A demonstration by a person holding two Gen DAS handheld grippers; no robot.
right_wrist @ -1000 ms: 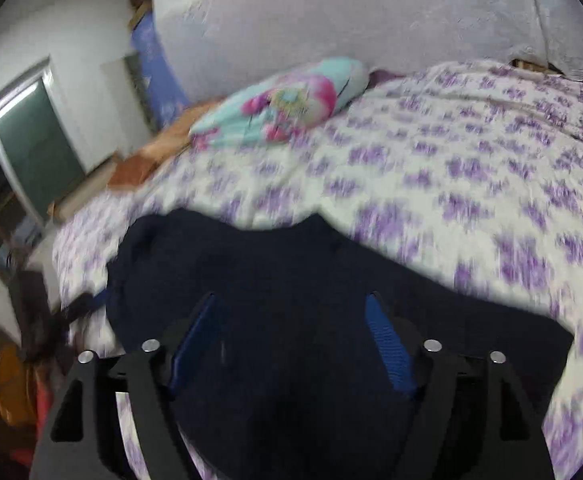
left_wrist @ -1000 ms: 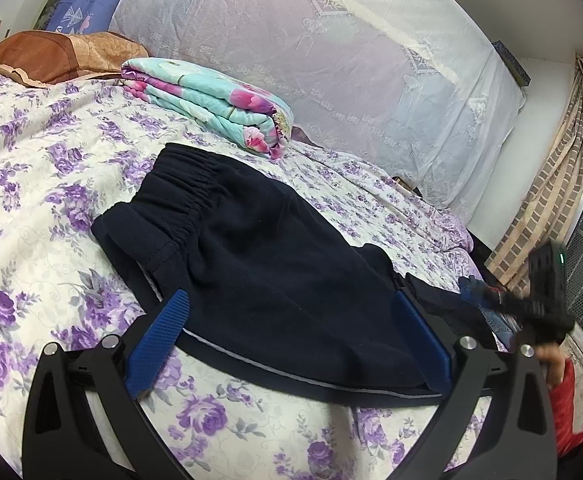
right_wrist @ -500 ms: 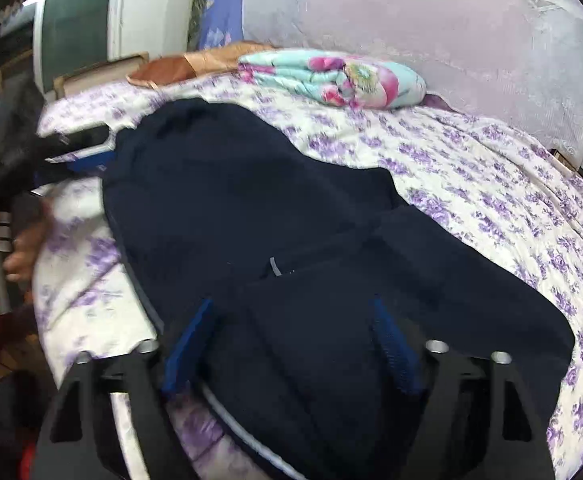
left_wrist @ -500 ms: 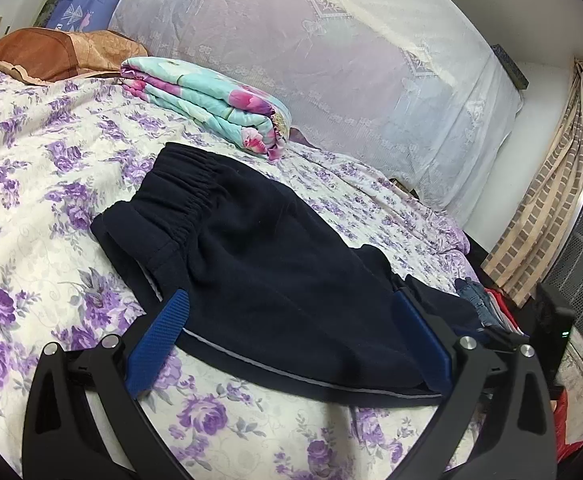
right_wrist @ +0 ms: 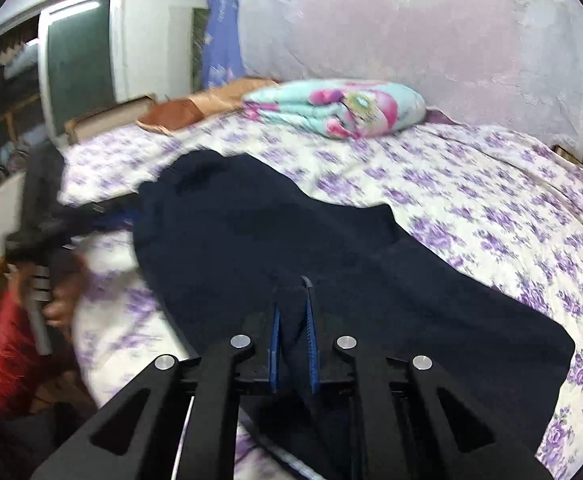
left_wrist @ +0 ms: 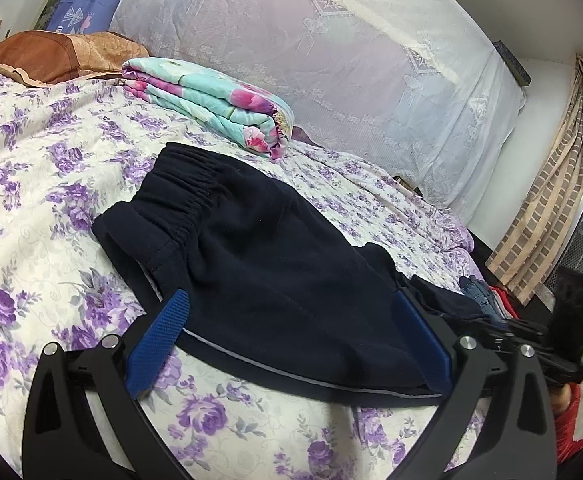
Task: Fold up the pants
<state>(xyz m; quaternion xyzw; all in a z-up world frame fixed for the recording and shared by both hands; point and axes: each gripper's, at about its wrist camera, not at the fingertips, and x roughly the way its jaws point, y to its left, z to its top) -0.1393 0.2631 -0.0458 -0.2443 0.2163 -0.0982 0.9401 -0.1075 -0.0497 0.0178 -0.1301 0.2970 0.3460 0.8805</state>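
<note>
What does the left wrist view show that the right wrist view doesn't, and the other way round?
Only the left wrist view shows the gathered waistband of the pants, the checked curtain and the left tongs wide open over the near edge of the cloth. Only the right wrist view shows the window, the person's hand on the other tool, and the right tongs closed on a fold of the pants. Both show the flowered bedsheet, the folded blanket, the brown pillow and the lace hanging.
</note>
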